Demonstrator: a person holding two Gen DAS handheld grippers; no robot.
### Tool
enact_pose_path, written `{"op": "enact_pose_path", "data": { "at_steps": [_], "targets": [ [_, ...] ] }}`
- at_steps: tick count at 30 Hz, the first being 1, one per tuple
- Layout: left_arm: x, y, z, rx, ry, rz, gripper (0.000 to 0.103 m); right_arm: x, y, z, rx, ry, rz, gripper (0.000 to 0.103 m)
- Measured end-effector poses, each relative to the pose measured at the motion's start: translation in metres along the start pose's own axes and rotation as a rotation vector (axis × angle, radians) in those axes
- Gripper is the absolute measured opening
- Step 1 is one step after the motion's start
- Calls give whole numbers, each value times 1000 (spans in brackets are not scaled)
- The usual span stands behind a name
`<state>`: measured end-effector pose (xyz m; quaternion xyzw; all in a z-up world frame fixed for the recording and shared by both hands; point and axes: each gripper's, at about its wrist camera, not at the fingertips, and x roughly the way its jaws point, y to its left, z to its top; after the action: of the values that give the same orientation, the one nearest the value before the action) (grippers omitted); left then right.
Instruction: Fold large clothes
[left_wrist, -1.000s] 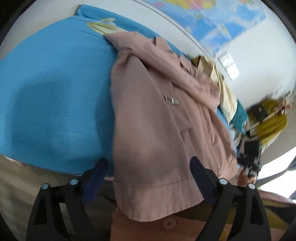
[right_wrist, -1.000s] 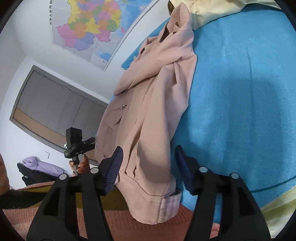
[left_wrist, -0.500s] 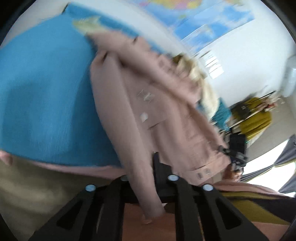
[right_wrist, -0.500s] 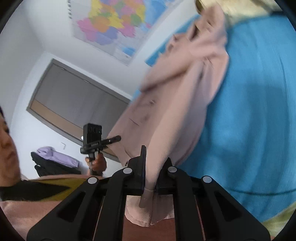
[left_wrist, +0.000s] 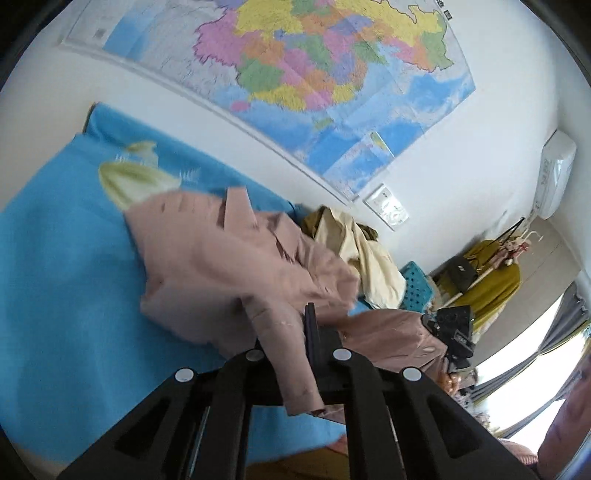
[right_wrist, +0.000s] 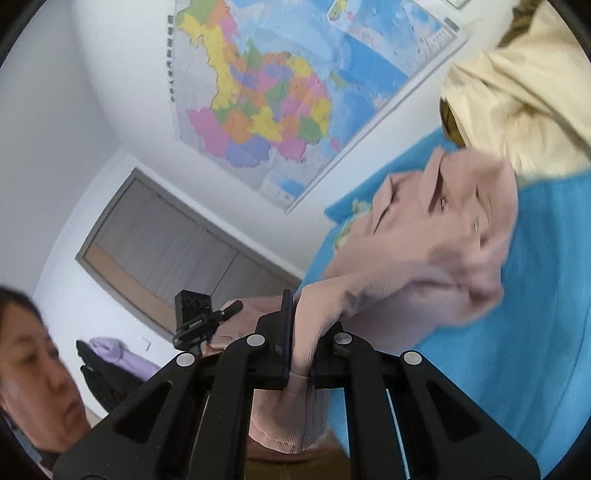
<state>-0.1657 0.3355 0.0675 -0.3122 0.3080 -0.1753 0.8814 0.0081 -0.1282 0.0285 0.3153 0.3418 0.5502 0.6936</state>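
Blue blanket (left_wrist: 62, 266): covers the bed; wall map (left_wrist: 325, 70) hangs above its far edge.
Pink jacket (left_wrist: 221, 258): bunched mid-blanket, hem end lifted off the near edge, the rest draped on the blue.
Cream garment (left_wrist: 365, 251): heaped at the blanket's far corner, just beyond the jacket.
Left gripper (left_wrist: 291, 339): jaws together, clamped on a fold of the jacket.
Right gripper (right_wrist: 301, 325): jaws together, clamped on the ribbed cuff end (right_wrist: 291, 424), which hangs below the pads.

Pink jacket (left_wrist: 236, 258) motion-blurred (collar end); hem hidden behind fingers (right_wrist: 286, 332).
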Motion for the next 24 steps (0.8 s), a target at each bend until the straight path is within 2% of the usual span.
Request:
{"op": "enact_pose_path", "data": {
  "at_steps": [5,8,12,13,19,21,24],
  "targets": [
    [29,4,60,-2,30,33,5,19,-20,51,62,-44,-30,7],
    [57,10,92,3,48,97,6,32,-43,78,122,-48,-59,7],
    [101,27,126,-19,98,171,6,52,-70,108,162,-49,-140,7],
    [114,34,133,-35,117,185,6,59,-80,115,177,-49,-183,7],
    [189,72,160,-79,214,334,7,80,-132,135,293,-34,-331,10],
    [209,83,163,-80,250,358,8,85,-144,139,305,-27,-375,15],
    [228,101,163,-123,293,404,17,86,-157,142,356,-28,-373,28]
  ]
}}
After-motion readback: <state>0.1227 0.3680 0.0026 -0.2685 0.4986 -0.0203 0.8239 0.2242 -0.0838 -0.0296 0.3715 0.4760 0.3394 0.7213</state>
